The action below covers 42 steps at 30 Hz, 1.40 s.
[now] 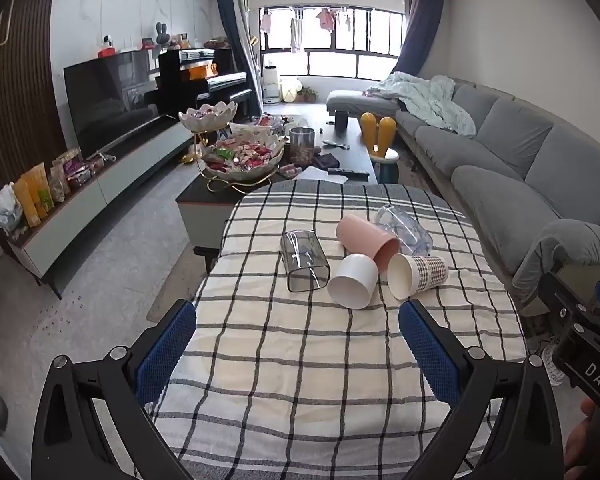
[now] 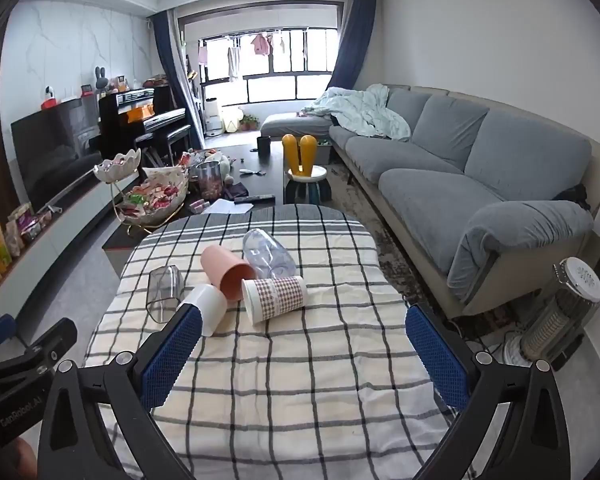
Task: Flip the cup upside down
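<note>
Both my left gripper (image 1: 296, 344) and right gripper (image 2: 302, 350) hang with jaws wide apart, holding nothing, above the checked cloth (image 1: 300, 380). Ahead, five cups lie on their sides in a cluster; the white cup (image 1: 354, 282) is nearest. I judge this the approach: next I must close on one cup's wall.

- The white cup (image 2: 208, 306), at lower left of the right wrist view, is partly hidden behind a blue finger pad (image 2: 172, 354).
- The heater (image 2: 560, 320) is cut by the right edge.

Five cups (image 1: 354, 286) together on table (image 1: 300, 380)
</note>
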Available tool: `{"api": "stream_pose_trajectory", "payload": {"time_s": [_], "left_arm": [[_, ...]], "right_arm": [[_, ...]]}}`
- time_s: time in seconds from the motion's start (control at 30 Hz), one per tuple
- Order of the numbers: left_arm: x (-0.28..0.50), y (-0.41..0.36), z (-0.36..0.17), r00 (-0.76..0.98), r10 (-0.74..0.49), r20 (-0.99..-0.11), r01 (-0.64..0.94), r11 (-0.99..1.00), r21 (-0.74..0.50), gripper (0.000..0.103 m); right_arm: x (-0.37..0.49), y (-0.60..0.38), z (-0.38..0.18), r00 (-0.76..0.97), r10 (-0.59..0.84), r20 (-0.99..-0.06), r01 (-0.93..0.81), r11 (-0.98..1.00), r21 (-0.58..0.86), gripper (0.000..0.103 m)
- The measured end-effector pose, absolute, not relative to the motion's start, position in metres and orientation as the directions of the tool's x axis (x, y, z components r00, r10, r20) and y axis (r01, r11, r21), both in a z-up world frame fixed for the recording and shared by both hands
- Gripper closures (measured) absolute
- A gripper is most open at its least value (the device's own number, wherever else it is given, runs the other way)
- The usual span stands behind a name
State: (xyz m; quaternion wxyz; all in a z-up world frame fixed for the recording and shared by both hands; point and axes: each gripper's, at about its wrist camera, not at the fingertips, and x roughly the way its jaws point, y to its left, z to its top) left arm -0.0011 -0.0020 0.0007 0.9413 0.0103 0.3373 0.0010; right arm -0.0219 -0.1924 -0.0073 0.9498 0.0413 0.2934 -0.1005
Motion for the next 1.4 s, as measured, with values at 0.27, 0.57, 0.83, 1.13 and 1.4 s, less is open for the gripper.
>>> {"api": "stream_pose_trajectory", "payload": {"time_s": [0.27, 0.57, 0.83, 1.13, 1.4], "left_arm": [[-0.0025, -0.002, -0.0001, 0.78, 0.013, -0.626, -0.004, 1.0, 0.017, 0.0], [-0.0012, 0.001, 0.0025, 0.777, 0.02, -0.629, -0.005, 1.0, 0.026, 0.0], [-0.0003, 0.0016, 0.0002, 0.775, 0.019, -0.632, -0.005, 1.0, 0.024, 0.0], [0.0007, 0.0023, -0.0026, 0.772, 0.016, -0.635, -0.002, 1.0, 0.024, 0.0], [0.0035, 0.0005, -0.0047, 0.768, 0.016, -0.64, -0.002, 1.0, 0.022, 0.0]], "right_arm": [[-0.0256, -0.1939, -0.013, 0.799, -0.185, -0.573, 0.228, 0.974, 0.004, 0.001], [-0.0244, -0.1968, -0.0067, 0.793, -0.19, -0.578, 0.23, 0.973, -0.006, 0.001], [-0.0234, -0.194, -0.0063, 0.794, -0.194, -0.577, 0.229, 0.973, -0.013, 0.001], [-0.0248, -0.1932, -0.0068, 0.791, -0.196, -0.58, 0.23, 0.973, -0.015, 0.001], [-0.0236, -0.1957, -0.0141, 0.789, -0.194, -0.583, 0.227, 0.974, -0.016, 0.001]]}}
